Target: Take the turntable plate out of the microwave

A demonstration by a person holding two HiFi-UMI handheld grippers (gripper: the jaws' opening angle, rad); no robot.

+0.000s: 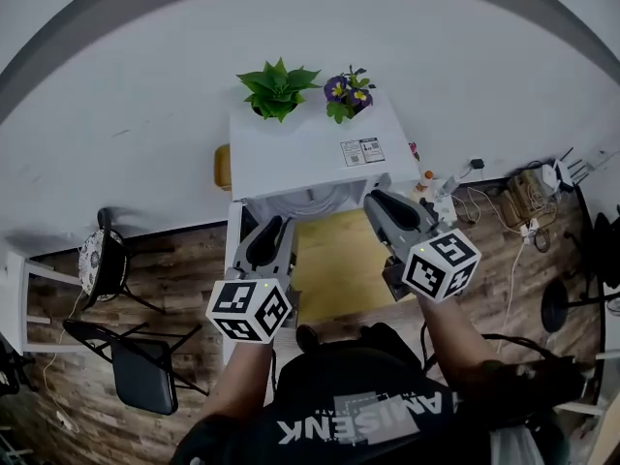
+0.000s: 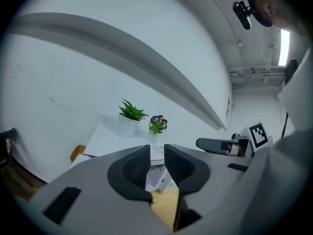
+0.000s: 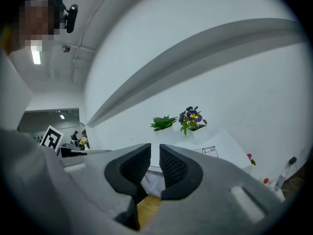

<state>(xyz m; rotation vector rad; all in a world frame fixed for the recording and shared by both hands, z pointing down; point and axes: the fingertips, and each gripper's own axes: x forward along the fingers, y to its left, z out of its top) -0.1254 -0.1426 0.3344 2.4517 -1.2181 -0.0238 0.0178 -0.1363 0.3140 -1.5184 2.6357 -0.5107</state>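
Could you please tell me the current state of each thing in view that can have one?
Microwave door: appears swung open to the left.
Turntable plate: seems to lie inside the cavity, not lifted.
Left gripper: jaws slightly apart, empty.
Right gripper: jaws barely apart, empty.
Green plant: upright on the microwave.
Purple flowers: upright on the microwave.
Black folding chair: unfolded, standing.

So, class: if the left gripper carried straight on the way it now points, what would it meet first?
Probably the white microwave, at its front. The left gripper has its open jaws framing it, with nothing seen in between. Depth is uncertain.
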